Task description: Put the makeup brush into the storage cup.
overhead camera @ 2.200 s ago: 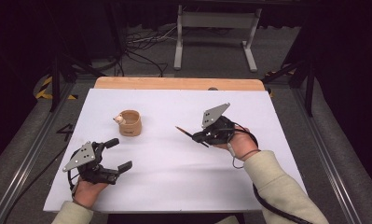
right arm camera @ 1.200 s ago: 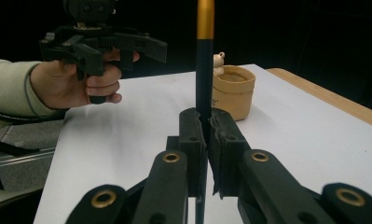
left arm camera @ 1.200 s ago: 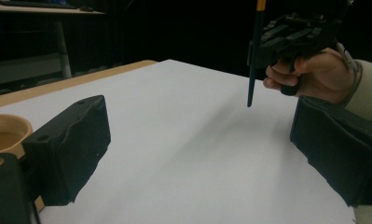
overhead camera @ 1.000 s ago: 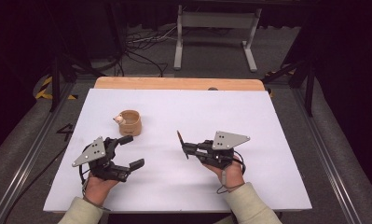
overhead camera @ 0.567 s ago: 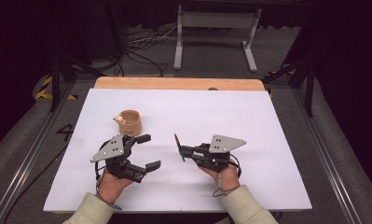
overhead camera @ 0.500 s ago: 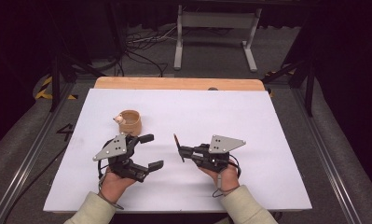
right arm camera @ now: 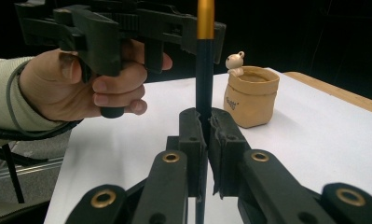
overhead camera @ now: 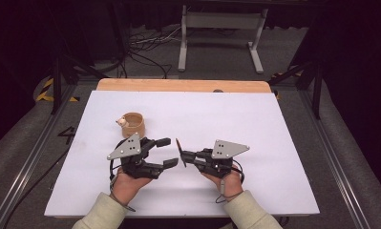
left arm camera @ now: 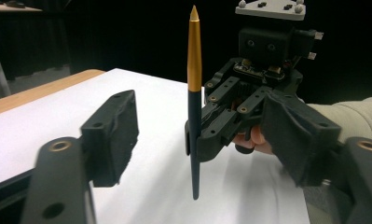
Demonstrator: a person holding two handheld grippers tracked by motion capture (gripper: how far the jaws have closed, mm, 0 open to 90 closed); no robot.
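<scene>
A slim pen with a black body and a gold pointed end stands upright in my right gripper, which is shut on its lower black part. In the right gripper view the two pads press the pen between them. My left gripper is open just left of it, jaws spread. In the left gripper view the pen rises between those spread jaws without touching them, gold tip up.
A small tan pouch-shaped cup with a little bear figure on its rim stands on the white table sheet, behind the left gripper. A wooden strip edges the far side. Cables and a metal stand lie on the floor beyond.
The left gripper has moved right across the table until its open jaws flank the pen. The right gripper came left and nearer earlier on, still holding the pen, and now stays put.
</scene>
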